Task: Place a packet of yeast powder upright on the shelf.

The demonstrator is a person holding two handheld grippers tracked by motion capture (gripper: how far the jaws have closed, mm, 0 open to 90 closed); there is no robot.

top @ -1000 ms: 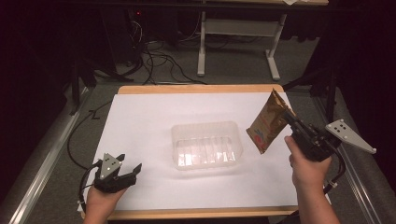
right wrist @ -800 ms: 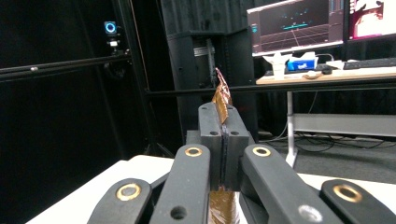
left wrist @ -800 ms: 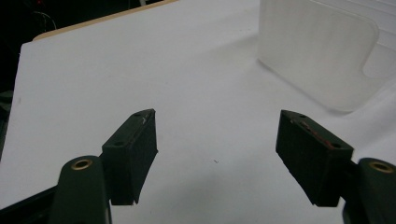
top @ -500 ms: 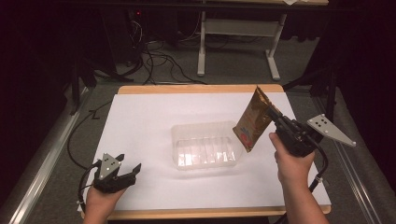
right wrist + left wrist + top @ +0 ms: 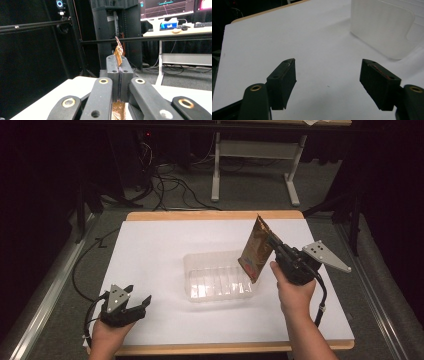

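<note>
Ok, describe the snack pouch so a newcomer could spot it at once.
Find the white-topped table, then the clear plastic tray at its middle. Above the tray's right end, the brown-gold foil pouch hangs in the right tool, the sole coloured, airborne item.

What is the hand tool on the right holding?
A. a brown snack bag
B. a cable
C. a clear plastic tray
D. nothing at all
A: the right tool is clamped on a brown snack bag, held up over the right end of the clear plastic tray.
</note>
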